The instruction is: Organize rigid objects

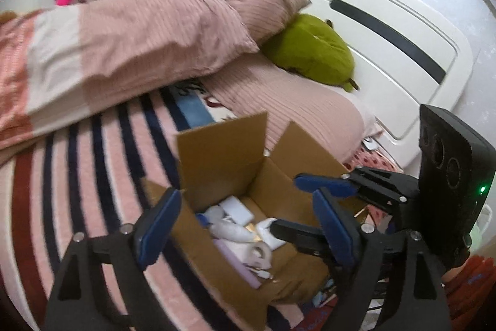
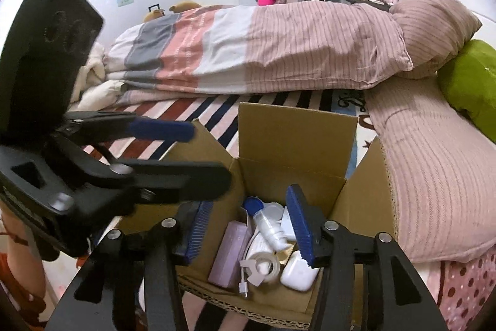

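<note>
Bed [image 2: 217,110] with striped cover carries an open cardboard box [image 2: 297,129], flaps up. Inside lie a lilac carton [image 2: 228,253], tape roll [image 2: 263,267], white bottle [image 2: 271,230] and white case [image 2: 299,270]. Left hand-held gripper [image 1: 245,234] and right hand-held gripper [image 2: 251,225] hover above, both released, grasping nothing.

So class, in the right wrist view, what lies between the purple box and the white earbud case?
A white tape dispenser lies between the purple box and the earbud case, with a white cable plug below it.
</note>
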Motion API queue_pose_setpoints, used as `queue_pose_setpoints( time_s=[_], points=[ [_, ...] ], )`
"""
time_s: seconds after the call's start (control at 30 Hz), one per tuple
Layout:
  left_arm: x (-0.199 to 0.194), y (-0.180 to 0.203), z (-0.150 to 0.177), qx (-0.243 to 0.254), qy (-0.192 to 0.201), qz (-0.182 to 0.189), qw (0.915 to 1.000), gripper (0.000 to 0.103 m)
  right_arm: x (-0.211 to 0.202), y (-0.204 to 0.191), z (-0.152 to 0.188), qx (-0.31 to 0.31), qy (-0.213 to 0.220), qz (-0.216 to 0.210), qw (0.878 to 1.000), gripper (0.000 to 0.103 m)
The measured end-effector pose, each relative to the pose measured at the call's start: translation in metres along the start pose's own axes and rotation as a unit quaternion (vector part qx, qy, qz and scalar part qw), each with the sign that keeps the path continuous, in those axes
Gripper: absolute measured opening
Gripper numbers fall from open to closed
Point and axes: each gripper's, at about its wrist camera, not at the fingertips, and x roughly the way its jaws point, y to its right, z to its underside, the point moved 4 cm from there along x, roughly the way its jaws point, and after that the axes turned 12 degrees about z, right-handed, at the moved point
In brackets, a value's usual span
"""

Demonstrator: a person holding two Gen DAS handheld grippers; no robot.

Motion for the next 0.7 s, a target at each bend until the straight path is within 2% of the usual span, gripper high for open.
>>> queue_pose_setpoints(
  time_s=[0.03,0.13,0.23,0.3,0.47,0.53,0.7],
  points=[
    [-0.006,-0.001,0.001,0.000,0.007,-0.010,0.9999,0.088,-0.002,-0.002,-0.001,-0.002,0.004,0.000,1.000,0.058],
    [-0.029,-0.005,0.005,0.000,0.032,-0.053,0.9981,0.096,-0.009,-0.006,-0.004,-0.014,0.026,-0.001,1.000,0.073],
    [-0.054,-0.012,0.010,-0.004,0.054,-0.102,0.9933,0.096,-0.018,-0.010,-0.009,-0.025,0.055,-0.005,0.998,0.088],
    [-0.071,-0.018,0.014,-0.013,0.069,-0.132,0.9888,0.096,-0.025,-0.014,-0.012,-0.031,0.078,-0.014,0.996,0.094],
    [-0.107,-0.035,0.027,-0.041,0.104,-0.197,0.9740,0.096,-0.035,-0.027,-0.015,-0.043,0.102,-0.043,0.993,0.096],
    [-0.117,-0.039,0.032,-0.052,0.112,-0.211,0.9698,0.096,-0.037,-0.031,-0.016,-0.046,0.107,-0.050,0.992,0.100],
    [-0.134,-0.047,0.043,-0.066,0.124,-0.232,0.9625,0.096,-0.037,-0.038,-0.017,-0.049,0.108,-0.058,0.991,0.101]
  ],
)
